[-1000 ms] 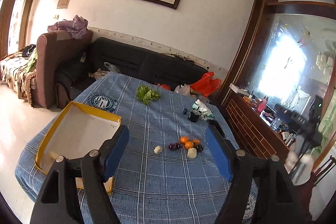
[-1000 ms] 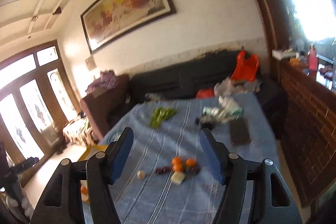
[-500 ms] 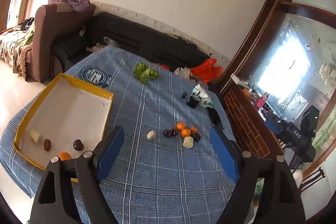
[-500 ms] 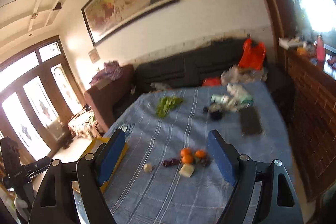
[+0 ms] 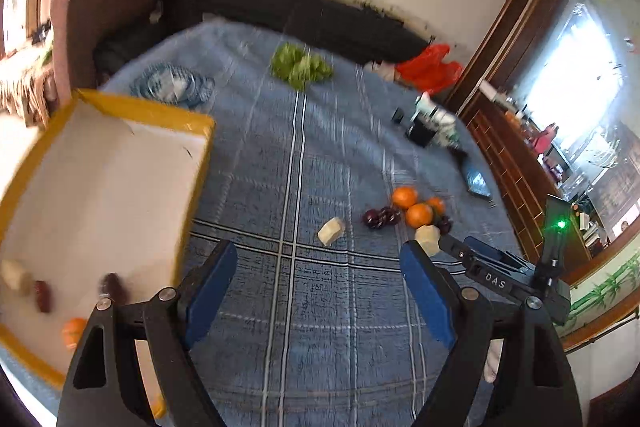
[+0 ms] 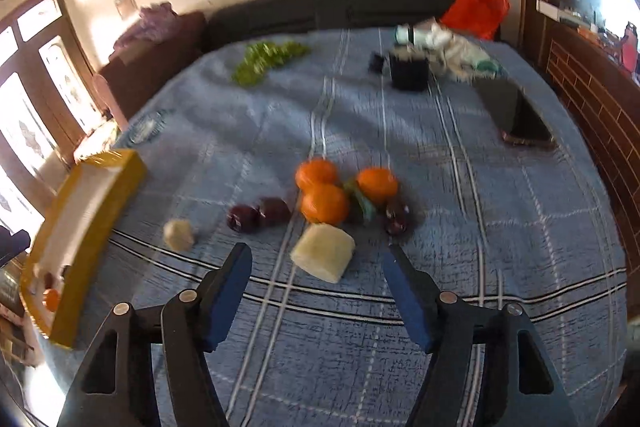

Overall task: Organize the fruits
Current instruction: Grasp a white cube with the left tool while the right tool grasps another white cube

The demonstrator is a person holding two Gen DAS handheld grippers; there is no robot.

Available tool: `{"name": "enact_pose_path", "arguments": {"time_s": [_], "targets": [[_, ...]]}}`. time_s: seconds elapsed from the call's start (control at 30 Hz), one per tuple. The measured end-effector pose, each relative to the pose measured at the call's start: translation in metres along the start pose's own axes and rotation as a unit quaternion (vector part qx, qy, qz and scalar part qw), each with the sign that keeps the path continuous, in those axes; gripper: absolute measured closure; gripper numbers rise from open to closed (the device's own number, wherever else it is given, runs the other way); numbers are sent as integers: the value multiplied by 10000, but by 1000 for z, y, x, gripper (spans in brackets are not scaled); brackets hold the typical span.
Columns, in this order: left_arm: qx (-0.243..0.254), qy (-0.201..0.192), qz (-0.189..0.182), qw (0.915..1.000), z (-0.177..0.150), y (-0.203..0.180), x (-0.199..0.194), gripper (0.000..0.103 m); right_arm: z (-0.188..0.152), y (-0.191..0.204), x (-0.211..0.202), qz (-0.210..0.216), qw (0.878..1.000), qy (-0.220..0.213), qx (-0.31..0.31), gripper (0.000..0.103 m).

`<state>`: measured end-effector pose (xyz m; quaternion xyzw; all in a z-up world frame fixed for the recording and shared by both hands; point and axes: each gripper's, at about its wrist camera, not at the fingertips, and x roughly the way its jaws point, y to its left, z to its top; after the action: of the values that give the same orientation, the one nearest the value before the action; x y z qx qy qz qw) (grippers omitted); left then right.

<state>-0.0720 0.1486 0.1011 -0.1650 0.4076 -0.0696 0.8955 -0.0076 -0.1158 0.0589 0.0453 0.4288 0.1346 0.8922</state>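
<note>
I am holding my left gripper point(image 5: 316, 283) low over the blue checked tablecloth point(image 5: 320, 339), its blue pads standing apart with only cloth between them. My right gripper point(image 6: 316, 279) is hanging over the same cloth; its jaws have just been closing a little, yet they are standing apart and gripping nothing, and the pale chunk of peeled fruit point(image 6: 323, 252) is lying just ahead of the gap, untouched.

To the left of my left gripper, the yellow-rimmed tray point(image 5: 120, 103) is sitting on the cloth, and it is already holding a small orange point(image 5: 73, 331), two dark plums point(image 5: 113, 287) and a pale piece point(image 5: 15, 275) near its closest edge. The right gripper's black frame point(image 5: 504, 275) is showing at the right of the left view, with a green light glowing on it.

A bit further on, the loose fruit is waiting in a cluster: a second pale chunk point(image 6: 179, 234) is lying apart to the left, two dark plums point(image 6: 258, 214) are sitting side by side, and three oranges point(image 6: 324, 203) are bunched together with a green leaf point(image 6: 362, 203) and another plum point(image 6: 396, 217) beside them.

Beyond that, a phone point(image 6: 516, 119) is lying flat at the right, a black cup point(image 6: 409, 70) is standing near crumpled white wrapping point(image 6: 456, 51), and a heap of green leaves point(image 6: 268, 61) is resting toward the far edge. Behind the table, a dark sofa point(image 6: 328, 11) is running along the wall with a red plastic bag point(image 6: 476, 7) on it.
</note>
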Motion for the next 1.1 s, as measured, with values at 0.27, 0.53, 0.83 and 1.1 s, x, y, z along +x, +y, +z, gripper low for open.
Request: {"name": "enact_pose_path", "arguments": {"time_s": [0.27, 0.53, 0.83, 1.1], "targets": [[492, 378, 260, 9977, 10, -27, 99, 21, -5, -19, 45, 250, 9981, 489, 292, 31], [1243, 353, 441, 9906, -1, -40, 142, 27, -4, -23, 43, 580, 9965, 372, 472, 34], [1591, 391, 517, 9851, -11, -45, 133, 79, -7, -21, 44, 523, 9972, 236, 470, 56], [933, -214, 95, 9954, -2, -18, 39, 79, -10, -2, 14, 734, 9966, -198, 333, 56]]}}
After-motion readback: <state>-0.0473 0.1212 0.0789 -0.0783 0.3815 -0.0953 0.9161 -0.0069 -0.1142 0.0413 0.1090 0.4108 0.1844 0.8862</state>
